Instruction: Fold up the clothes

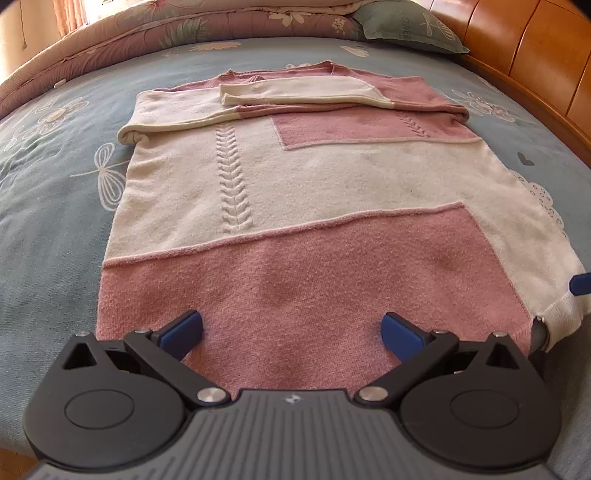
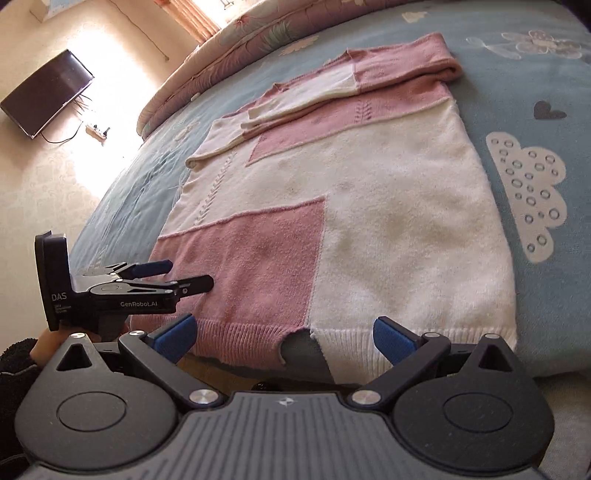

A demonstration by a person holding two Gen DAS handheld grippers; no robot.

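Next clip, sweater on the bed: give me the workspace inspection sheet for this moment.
Surface: blue printed bedsheet, largely smooth.
Job's things: pink-and-cream sweater flat, both sleeves folded across the chest, hem nearest the grippers.
Clutter: quilt and pillow at the bed's far end.
Grippers: left gripper open over the pink hem; right gripper open at the hem's slit.
Cables: TV leads to a power strip.
Surroundings: wooden headboard.

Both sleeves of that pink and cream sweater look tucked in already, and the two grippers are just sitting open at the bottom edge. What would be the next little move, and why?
Probably lower both and pinch the ribbed hem. The left gripper and right gripper are open and hold nothing, at the near edge of the sweater, which lies flat on the bed with its sleeves folded across the chest. Gripping the hem would likely let them fold it up toward the collar.
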